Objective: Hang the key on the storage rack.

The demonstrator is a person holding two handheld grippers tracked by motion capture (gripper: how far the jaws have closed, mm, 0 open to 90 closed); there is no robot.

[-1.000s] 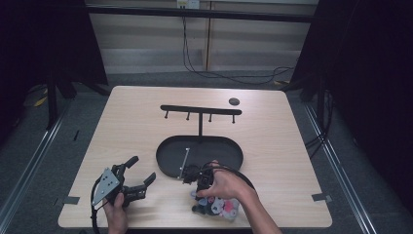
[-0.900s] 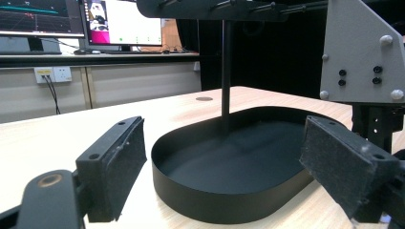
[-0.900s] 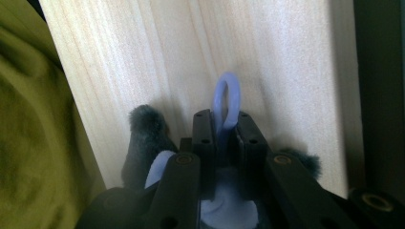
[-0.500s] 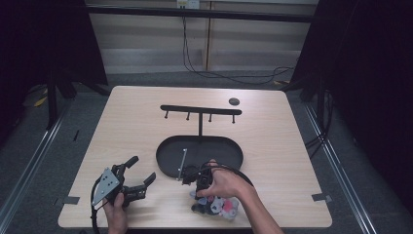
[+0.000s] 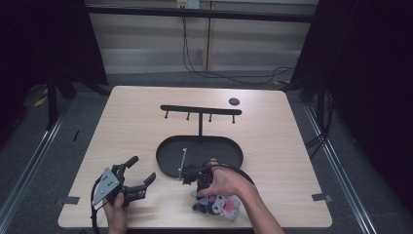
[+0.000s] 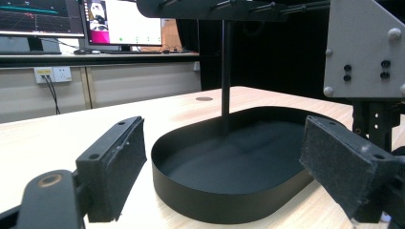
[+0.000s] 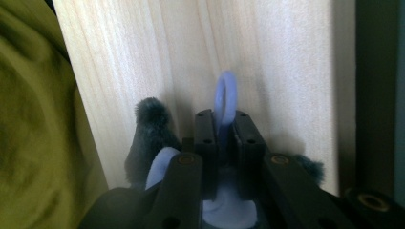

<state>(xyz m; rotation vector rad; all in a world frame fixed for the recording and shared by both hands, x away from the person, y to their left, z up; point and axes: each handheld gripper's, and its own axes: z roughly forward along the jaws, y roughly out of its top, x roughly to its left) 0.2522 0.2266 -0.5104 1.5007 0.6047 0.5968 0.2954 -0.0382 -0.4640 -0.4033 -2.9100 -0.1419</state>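
Surface: one pale wooden table (image 5: 146, 117), dark room behind.
Stand: one black rack (image 5: 200, 110) with four hooks, rising from one oval tray (image 5: 168, 156).
Disc: one small dark disc (image 5: 234, 101) near the far edge.
Toy: one plush toy (image 5: 219, 204), near edge, just in front of the tray.
Ring: one pale blue ring (image 7: 226, 100) on the toy.
Right gripper (image 7: 223, 124): jaws together, clamped on the ring; they have just eased slightly apart.
Left gripper (image 5: 139, 171): jaws wide apart, empty, left of the tray.

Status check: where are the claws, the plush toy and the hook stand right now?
Right claw shut on the plush toy's loop, toy on the table's near edge. Left claw open, empty, beside the stand's tray. Hook bar unobstructed.
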